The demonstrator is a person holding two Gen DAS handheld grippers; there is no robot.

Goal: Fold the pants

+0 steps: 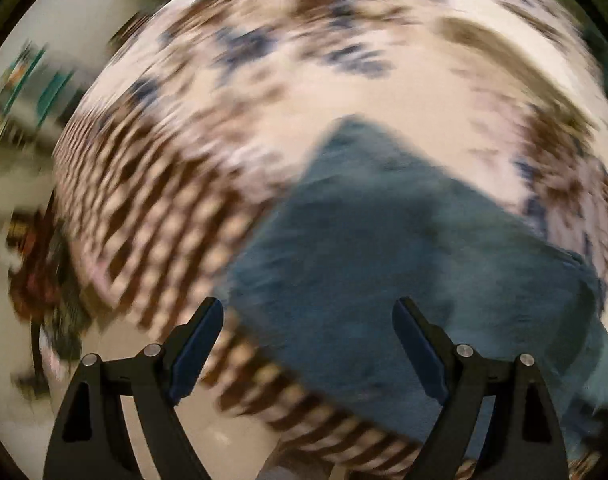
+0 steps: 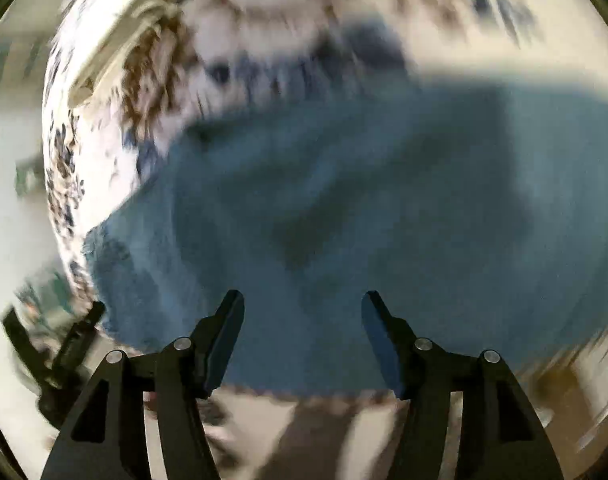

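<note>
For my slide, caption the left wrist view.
Open left gripper above blue pants on a patterned cloth.

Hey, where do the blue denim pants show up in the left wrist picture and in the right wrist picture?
Left wrist view: the blue denim pants fill the lower right, beyond the open jaws of the left hand-held gripper.
Right wrist view: they spread across the middle and right, above the right hand-held gripper.
Shared landmark: the white cloth with brown and blue pattern lying under the pants.
</note>
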